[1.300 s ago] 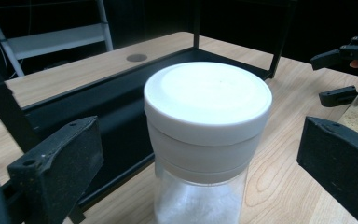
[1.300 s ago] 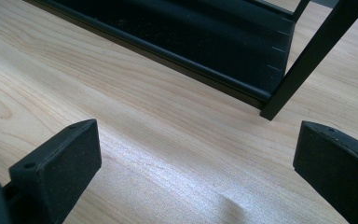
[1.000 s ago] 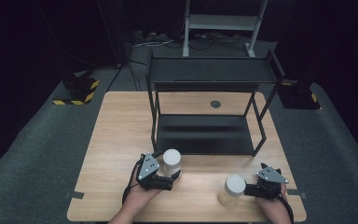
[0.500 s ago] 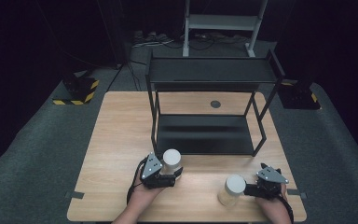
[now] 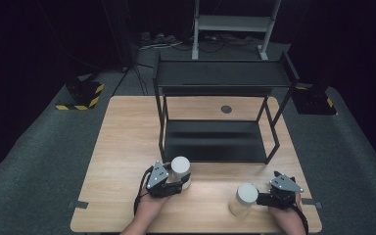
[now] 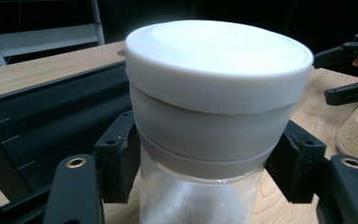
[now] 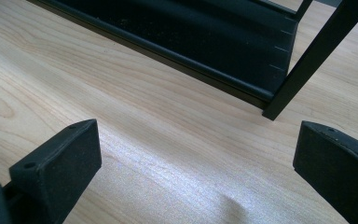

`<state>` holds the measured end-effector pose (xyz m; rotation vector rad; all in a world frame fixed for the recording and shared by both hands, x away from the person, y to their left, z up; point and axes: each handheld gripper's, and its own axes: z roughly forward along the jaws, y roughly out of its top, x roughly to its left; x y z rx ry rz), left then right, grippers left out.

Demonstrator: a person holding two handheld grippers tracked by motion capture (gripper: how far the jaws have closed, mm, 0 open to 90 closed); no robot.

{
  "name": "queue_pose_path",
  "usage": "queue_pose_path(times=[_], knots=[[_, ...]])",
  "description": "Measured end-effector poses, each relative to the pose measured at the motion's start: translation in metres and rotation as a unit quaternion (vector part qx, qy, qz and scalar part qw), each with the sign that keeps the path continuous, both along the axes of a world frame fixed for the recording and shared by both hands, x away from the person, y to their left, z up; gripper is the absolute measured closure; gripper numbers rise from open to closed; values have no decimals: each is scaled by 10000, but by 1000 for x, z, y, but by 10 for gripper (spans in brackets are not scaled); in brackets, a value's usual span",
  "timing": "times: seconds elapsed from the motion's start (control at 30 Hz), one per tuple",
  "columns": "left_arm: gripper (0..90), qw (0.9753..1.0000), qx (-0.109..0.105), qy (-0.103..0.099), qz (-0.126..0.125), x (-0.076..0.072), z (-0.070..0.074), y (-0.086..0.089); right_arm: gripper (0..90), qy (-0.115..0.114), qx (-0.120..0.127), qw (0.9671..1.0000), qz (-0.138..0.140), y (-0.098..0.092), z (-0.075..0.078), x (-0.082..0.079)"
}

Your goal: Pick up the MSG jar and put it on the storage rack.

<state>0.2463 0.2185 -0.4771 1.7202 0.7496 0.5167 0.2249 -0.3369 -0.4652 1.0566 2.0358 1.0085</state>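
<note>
Nearest the person, the right gripper (image 5: 263,199) rested low on the table (image 5: 122,147) with its jaws spread wide and nothing between them; in the right gripper view bare wood lay between the pads (image 7: 58,168). Just beside it stood a white-lidded jar of tan grains (image 5: 244,199), upright on the table's near right, close to the jaw tips but, as far as the high view showed, not gripped. Slightly farther in, the left gripper (image 5: 180,179) pinched a second jar (image 6: 209,135) below its white lid (image 6: 216,56), both pads pressed against the collar, probably because the narrower neck under the lid gave a secure hold. That jar sat upright at the front edge of the black two-tier rack (image 5: 220,78), likely staged for its lower shelf (image 5: 215,139). Beyond, a small dark disc (image 5: 226,109) lay on the table behind the rack.
</note>
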Motion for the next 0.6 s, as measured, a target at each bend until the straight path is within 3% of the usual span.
queue_pose_path(times=[0.23, 0.4, 0.6], knots=[[350, 10000, 72, -64, 21, -2, 2, -1, 1, 0, -17, 10000, 7, 0, 0, 0], [354, 9999, -59, 32, 134, -1, 3, 1, 1, -5, -16, 10000, 8, 0, 0, 0], [354, 9998, -74, -83, 181, -3, 11, 4, 1, 1, -10, 10000, 7, 0, 0, 0]])
